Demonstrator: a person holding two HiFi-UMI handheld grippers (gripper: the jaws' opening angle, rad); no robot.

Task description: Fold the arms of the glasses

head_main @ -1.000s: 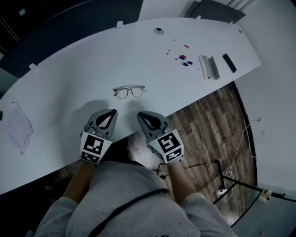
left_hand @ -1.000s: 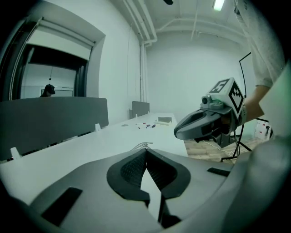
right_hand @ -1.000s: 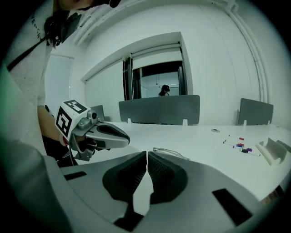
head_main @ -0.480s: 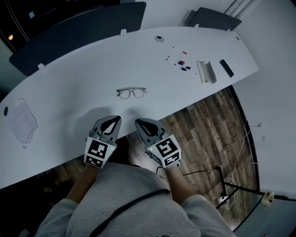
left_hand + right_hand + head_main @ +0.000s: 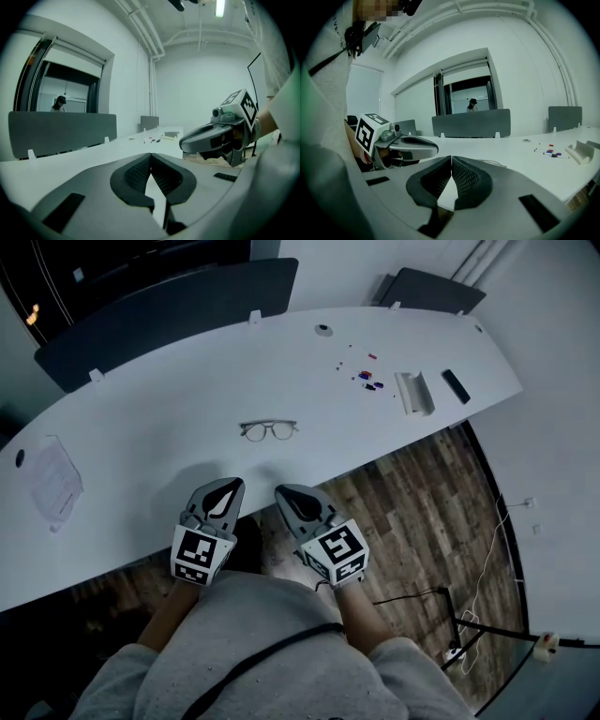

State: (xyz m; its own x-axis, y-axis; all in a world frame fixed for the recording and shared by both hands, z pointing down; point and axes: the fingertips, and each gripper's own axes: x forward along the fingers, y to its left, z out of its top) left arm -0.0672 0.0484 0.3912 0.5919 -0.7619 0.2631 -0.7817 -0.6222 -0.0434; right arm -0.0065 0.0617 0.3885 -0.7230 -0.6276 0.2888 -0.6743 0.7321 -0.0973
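Glasses rest on the white surface; left hand-held gripper and right hand-held gripper — both pressed together, empty — hover side by side at its near edge.

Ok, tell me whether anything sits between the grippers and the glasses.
Nothing visible does. The glasses lie alone on the table, with only bare tabletop between them and the left gripper and right gripper at the near edge, jaws shut and empty. The pens and tray lie far right.
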